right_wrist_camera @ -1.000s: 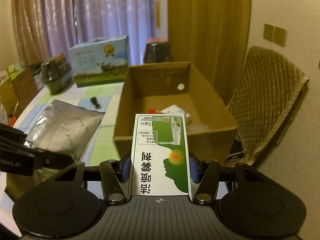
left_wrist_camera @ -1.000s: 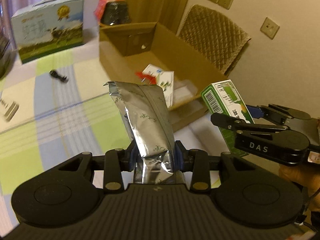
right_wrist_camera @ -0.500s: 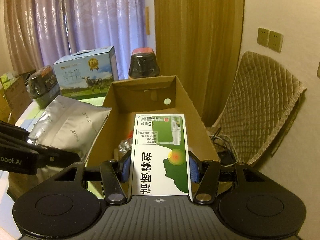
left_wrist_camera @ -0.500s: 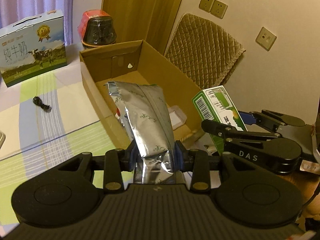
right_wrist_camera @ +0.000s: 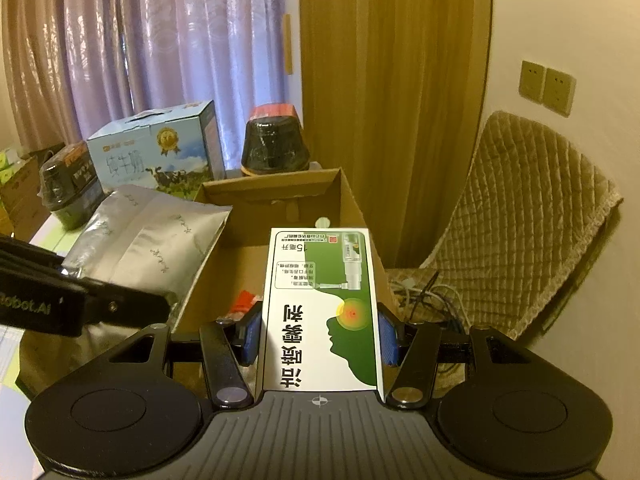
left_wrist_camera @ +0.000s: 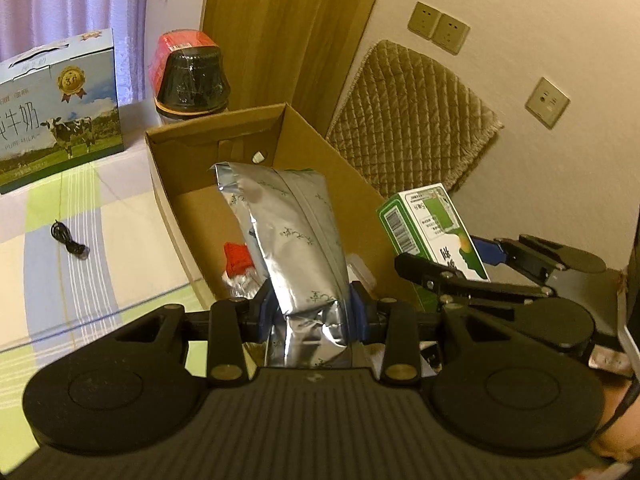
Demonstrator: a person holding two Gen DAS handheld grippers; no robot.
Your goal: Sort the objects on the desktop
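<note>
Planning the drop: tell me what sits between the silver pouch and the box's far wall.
Left wrist view: bare cardboard floor, nothing lying between the silver pouch and the cardboard box far wall.

Both handheld tools share one build. The left gripper [left_wrist_camera: 312, 312] has a black ribbed body flanked by two round black discs, black linkage arms pinned with brass-coloured rivets, and blue pads [left_wrist_camera: 264, 312] lining its fingers. The right gripper [right_wrist_camera: 320, 332] matches it, with a small crosshair mark at the centre of its ribbed deck. White lettering runs along the side of the left gripper's body, partly cut off.
</note>
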